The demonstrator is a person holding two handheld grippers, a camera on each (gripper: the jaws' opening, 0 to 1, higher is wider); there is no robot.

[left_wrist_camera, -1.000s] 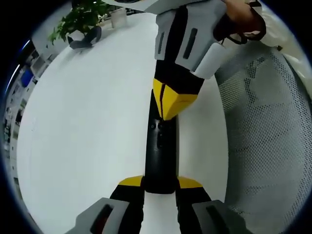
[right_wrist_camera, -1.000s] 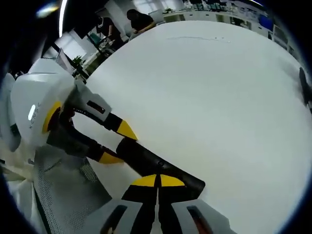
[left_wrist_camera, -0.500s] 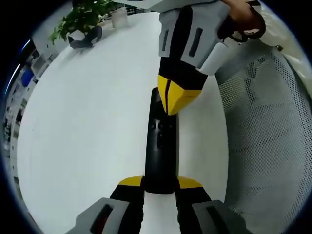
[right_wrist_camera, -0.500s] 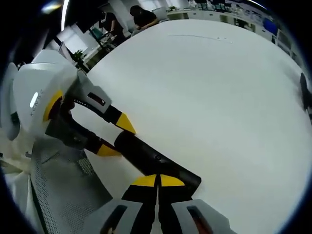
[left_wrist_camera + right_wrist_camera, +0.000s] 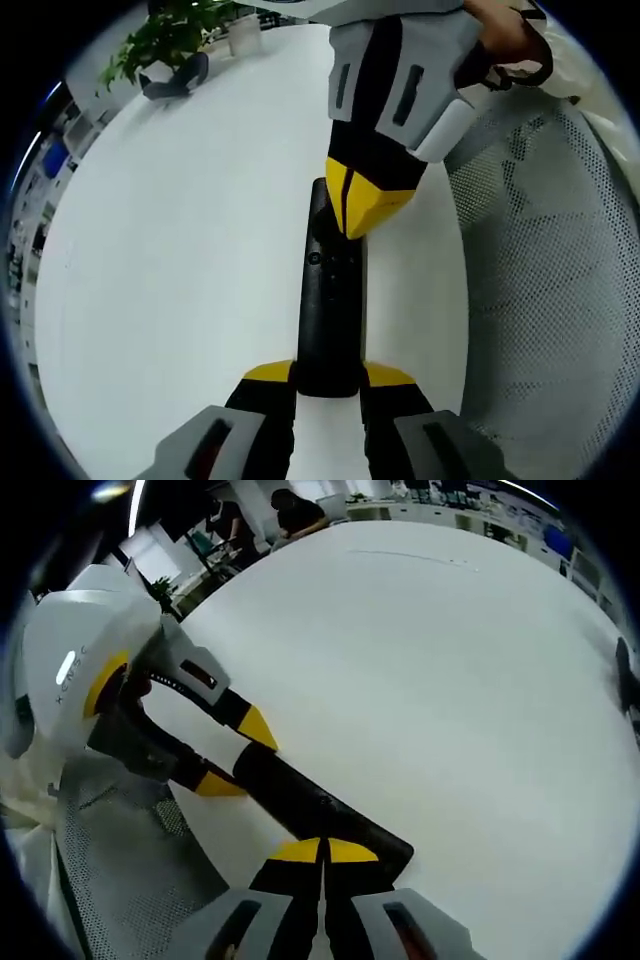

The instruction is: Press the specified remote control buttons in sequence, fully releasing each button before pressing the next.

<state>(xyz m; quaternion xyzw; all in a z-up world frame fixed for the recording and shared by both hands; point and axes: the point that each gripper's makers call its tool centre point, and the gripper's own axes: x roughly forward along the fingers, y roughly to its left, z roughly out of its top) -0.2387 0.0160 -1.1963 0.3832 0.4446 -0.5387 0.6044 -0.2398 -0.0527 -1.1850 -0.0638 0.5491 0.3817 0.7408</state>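
White counter (image 5: 180, 260) carries a potted plant (image 5: 165, 35) at upper left. Left claw (image 5: 328, 378) clamped on the black remote (image 5: 330, 310) — near end, frame centre. Right claw (image 5: 322, 852) (jaws together) sits over the remote's far end.

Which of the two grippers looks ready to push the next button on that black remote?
The right gripper, probably. Its shut yellow tips hover over the remote control near its far end, while the left gripper is busy clamping the remote's near end.
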